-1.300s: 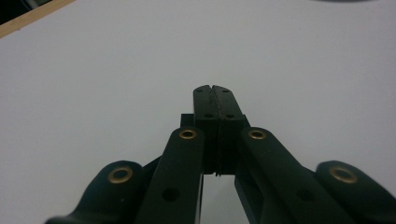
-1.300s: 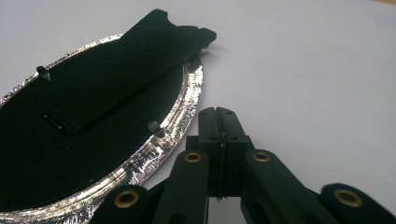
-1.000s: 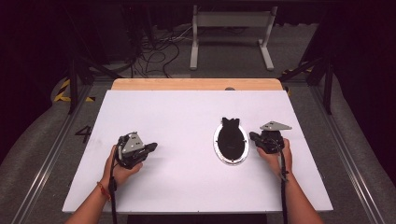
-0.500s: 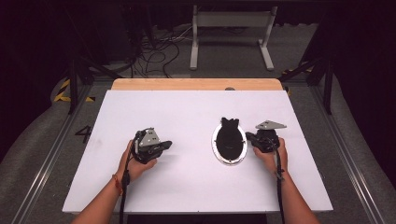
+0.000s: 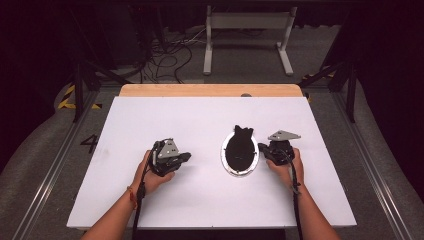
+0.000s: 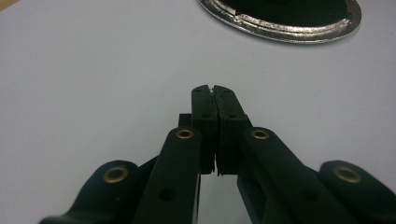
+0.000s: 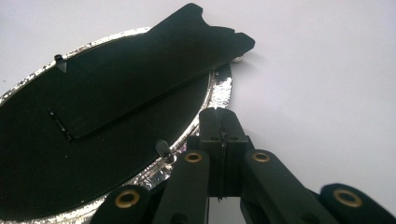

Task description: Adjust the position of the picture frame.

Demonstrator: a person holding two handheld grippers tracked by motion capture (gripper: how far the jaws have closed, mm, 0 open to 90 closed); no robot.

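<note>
An oval picture frame lies face down on the white table, its black back panel up and a silver rim around it. A black stand flap lies across the back, sticking out past the rim. My left gripper rests left of the frame, jaws shut on nothing, pointing toward it; the silver rim lies well ahead of its tips. My right gripper sits at the frame's right edge, shut, its tips right at the silver rim.
A small metal turn-clip sits on the frame's rim just left of my right gripper. A wooden strip runs along the table's far edge. Beyond the table are floor cables and a white stand.
My left hand has slid to the right across the table, closer to the frame. The right hand has stayed at the frame's right edge.
</note>
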